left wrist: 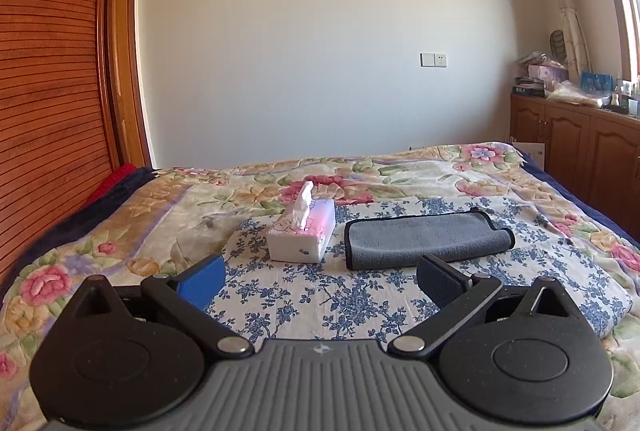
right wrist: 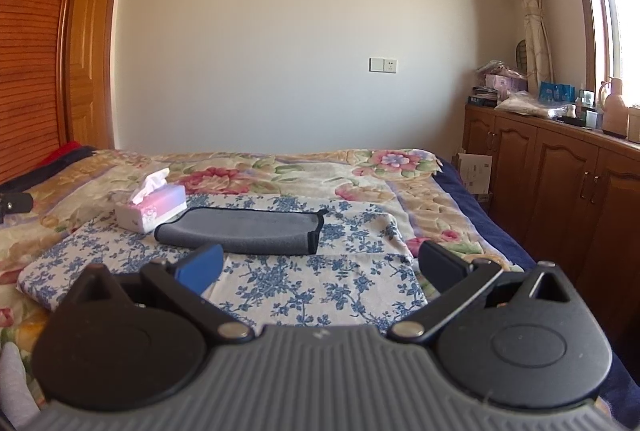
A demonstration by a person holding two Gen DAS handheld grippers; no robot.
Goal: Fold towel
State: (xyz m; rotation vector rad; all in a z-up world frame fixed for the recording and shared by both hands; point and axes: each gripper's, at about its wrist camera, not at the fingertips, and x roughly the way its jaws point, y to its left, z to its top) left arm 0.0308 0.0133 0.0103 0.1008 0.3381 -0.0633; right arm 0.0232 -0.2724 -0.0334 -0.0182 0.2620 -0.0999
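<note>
A grey towel [left wrist: 428, 237] with a dark border lies folded over on a blue-flowered cloth [left wrist: 320, 295] on the bed. It also shows in the right wrist view [right wrist: 244, 233]. My left gripper [left wrist: 320, 281] is open and empty, held above the cloth short of the towel's near edge. My right gripper [right wrist: 320, 273] is open and empty, held above the cloth near the towel's right end. Neither gripper touches the towel.
A tissue box [left wrist: 302, 237] stands just left of the towel and shows in the right wrist view [right wrist: 154, 209] too. The flowered bedspread [left wrist: 500, 175] covers the bed. A wooden cabinet [right wrist: 560, 175] with clutter runs along the right. A slatted wooden headboard [left wrist: 44, 111] is on the left.
</note>
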